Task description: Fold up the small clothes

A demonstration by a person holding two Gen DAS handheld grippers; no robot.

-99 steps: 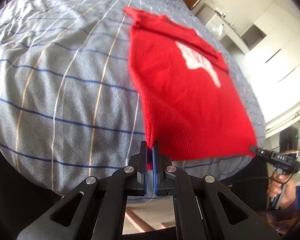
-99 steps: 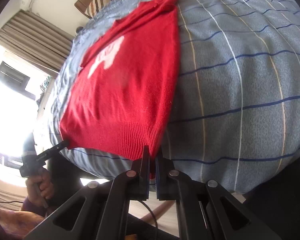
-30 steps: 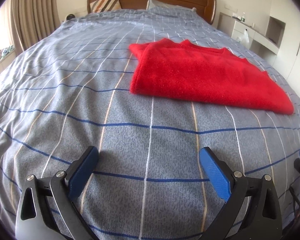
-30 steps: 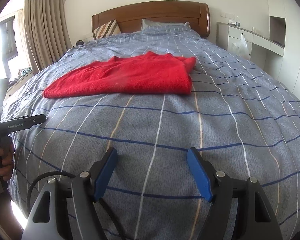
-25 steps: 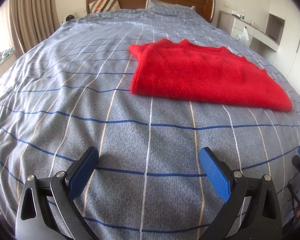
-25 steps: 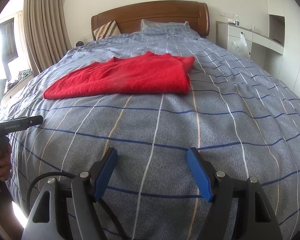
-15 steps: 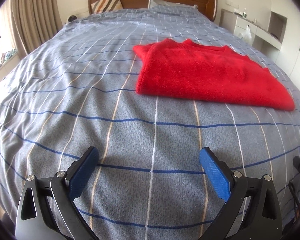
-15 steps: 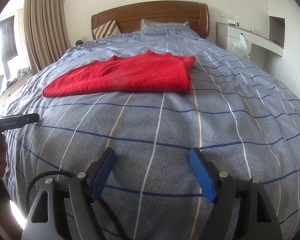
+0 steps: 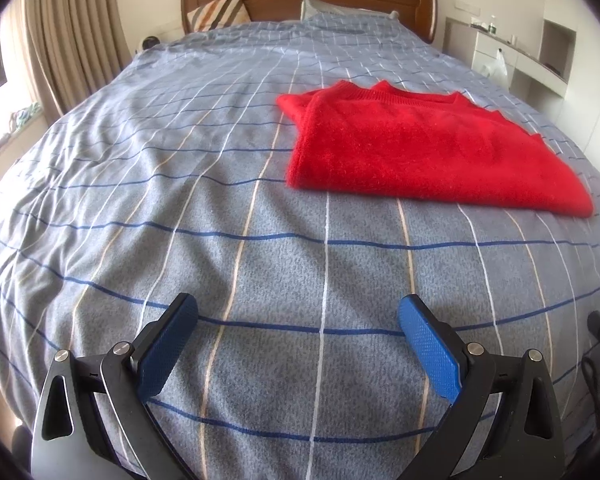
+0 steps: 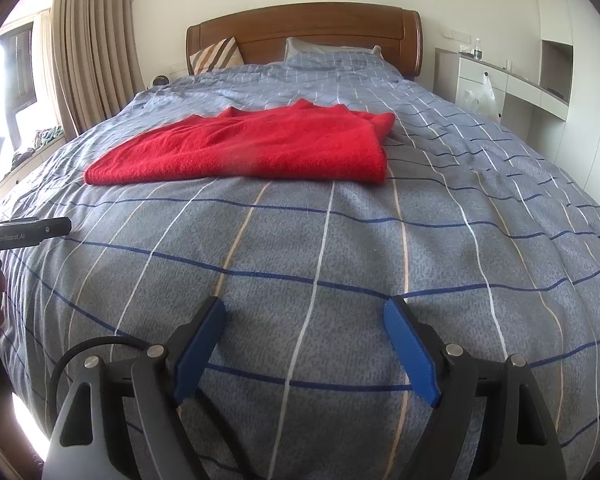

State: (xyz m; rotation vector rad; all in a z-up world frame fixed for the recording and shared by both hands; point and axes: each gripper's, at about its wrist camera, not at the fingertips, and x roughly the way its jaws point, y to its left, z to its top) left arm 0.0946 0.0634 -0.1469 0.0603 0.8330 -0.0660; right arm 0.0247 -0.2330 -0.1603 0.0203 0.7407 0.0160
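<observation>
A red knit sweater [image 9: 420,152] lies folded in half across the middle of the bed, its folded edge toward me; in the right wrist view the sweater [image 10: 252,148] sits left of centre. My left gripper [image 9: 298,316] hovers open over bare bedspread well short of the sweater, nothing between its blue pads [image 9: 428,344]. My right gripper [image 10: 304,320] is likewise over bare bedspread short of the sweater; its jaws are opening, with nothing between them. The left gripper's body [image 10: 24,234] shows at the left edge of the right wrist view, a hand below it.
The bed has a grey-blue checked bedspread [image 9: 180,160], a wooden headboard [image 10: 304,36] and pillows [image 10: 216,58] at the far end. Curtains [image 10: 92,48] and a window stand to the left, white cabinets [image 10: 512,80] with a plastic bag to the right.
Three seconds ago both grippers were shut on the flat sweater's hem; now it lies folded and both are open. Over the last second the right jaws widened slightly.
</observation>
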